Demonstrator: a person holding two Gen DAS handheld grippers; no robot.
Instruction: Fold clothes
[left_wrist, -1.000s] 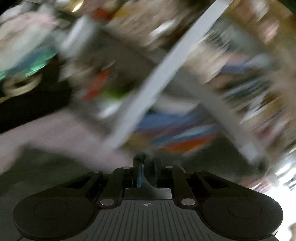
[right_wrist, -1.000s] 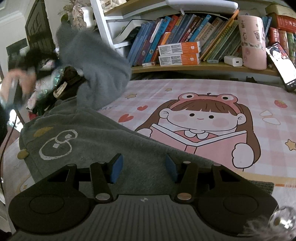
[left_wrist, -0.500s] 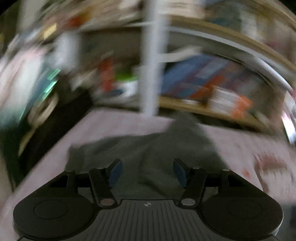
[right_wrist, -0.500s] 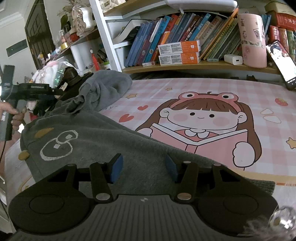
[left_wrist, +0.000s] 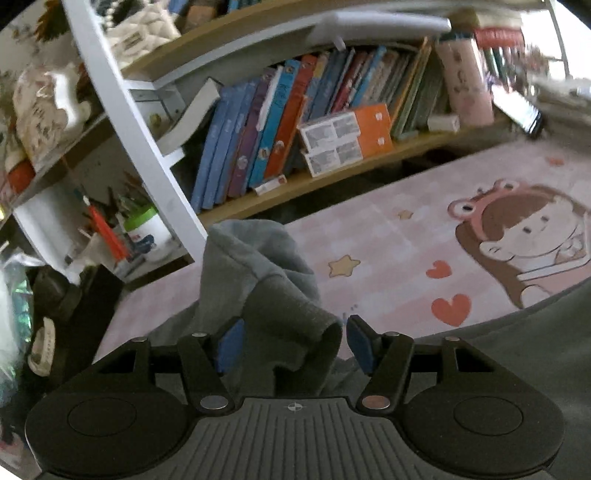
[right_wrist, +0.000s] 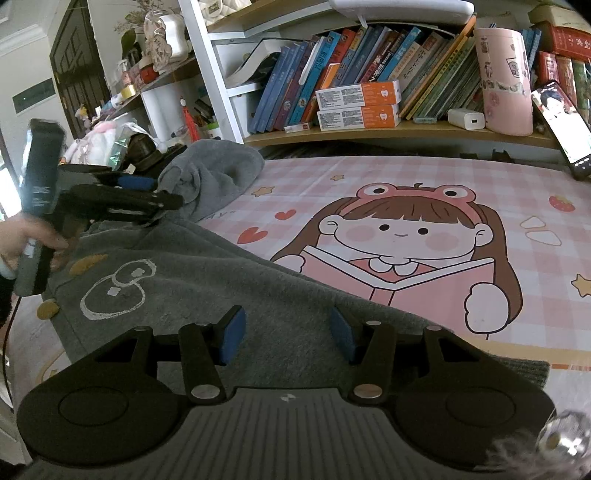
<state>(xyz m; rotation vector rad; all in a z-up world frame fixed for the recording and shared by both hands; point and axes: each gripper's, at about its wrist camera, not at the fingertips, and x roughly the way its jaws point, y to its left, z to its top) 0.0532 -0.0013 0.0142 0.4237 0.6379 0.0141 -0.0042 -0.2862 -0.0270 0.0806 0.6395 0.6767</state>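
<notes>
Both grippers gaped wide, left gripper (left_wrist: 291, 341) straddling the sleeve cuff (left_wrist: 295, 325) at twelve o'clock; best pinch deep before lifting.

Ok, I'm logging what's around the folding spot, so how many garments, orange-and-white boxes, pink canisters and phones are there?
Grey sweatshirt: 1
Orange-and-white boxes: 2
Pink canister: 1
Phone: 1
Total: 5
</notes>
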